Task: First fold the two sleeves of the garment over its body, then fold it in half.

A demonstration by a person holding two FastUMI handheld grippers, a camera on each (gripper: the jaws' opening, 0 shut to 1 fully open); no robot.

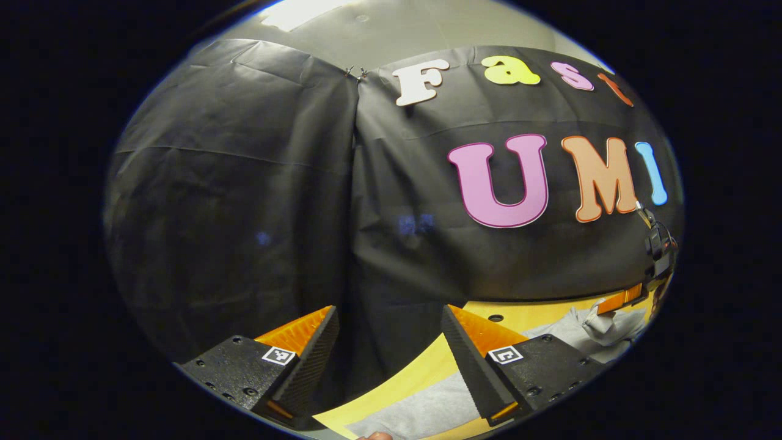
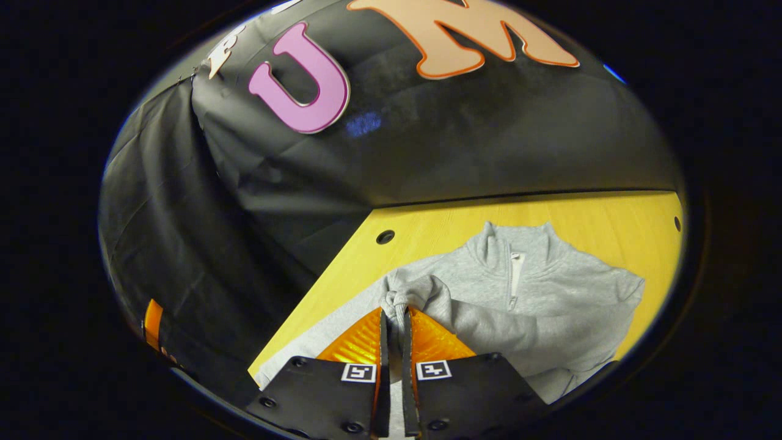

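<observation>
In the right gripper view, the right claw (image 2: 394,318) sits nearest, its two fingers drawn close together and pinching a bunched fold of the grey garment (image 2: 537,293) at a sleeve (image 2: 421,293). That sleeve is lifted and gathered at the fingertips, crossing over the body of the garment. Beyond the claw, the garment lies on the yellow desk (image 2: 611,220), its zipped collar (image 2: 516,244) toward the far edge, its body spreading to the right. A round hole (image 2: 385,236) in the desk lies to the left of the collar.

In the left gripper view, the left claw (image 1: 391,330) is released, its fingers spread wide with nothing between them, raised above the near left edge of the desk (image 1: 421,373). Grey cloth (image 1: 421,406) lies below it. Farther right, the right claw (image 1: 623,300) holds up a piece of the garment (image 1: 580,333).
</observation>
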